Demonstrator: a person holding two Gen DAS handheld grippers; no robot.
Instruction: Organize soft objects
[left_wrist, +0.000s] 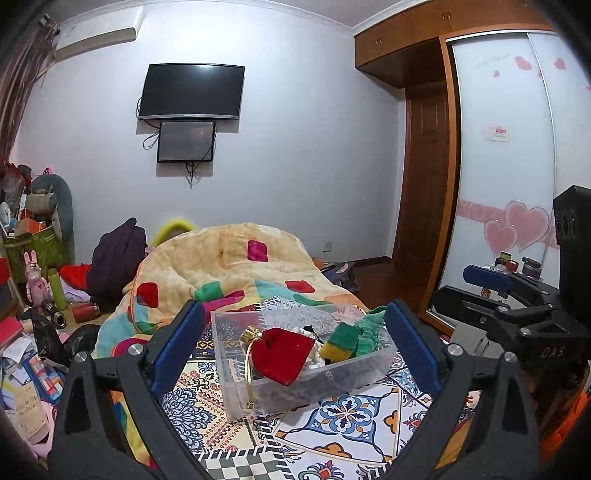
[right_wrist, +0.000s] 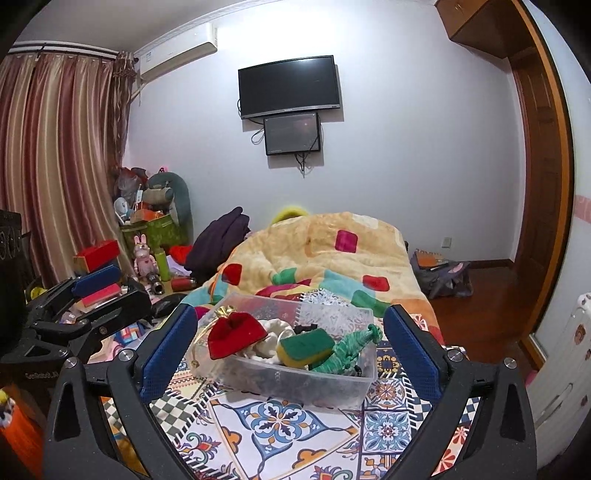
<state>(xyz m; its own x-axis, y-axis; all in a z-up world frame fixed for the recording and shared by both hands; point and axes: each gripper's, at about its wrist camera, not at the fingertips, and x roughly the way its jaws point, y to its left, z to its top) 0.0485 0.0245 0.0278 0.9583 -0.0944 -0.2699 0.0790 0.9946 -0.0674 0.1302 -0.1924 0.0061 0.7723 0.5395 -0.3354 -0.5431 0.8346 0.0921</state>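
Ahead of both my grippers, on the patterned bed cover (right_wrist: 280, 417), sits the clear plastic bin (right_wrist: 295, 384) with the soft things already in it: red pouch (right_wrist: 236, 338), green-and-yellow sponge (right_wrist: 306, 345), green plush toy (right_wrist: 351, 349) and something white under them. My left gripper (left_wrist: 295, 347) and right gripper (right_wrist: 290, 350) both have jaws spread wide and hold nothing. The sorting looks close to done, I judge. To finish well I would tuck the pouch, which rides high on the pile near the rim, deeper, pressing gently so the light bin does not slide or tip.
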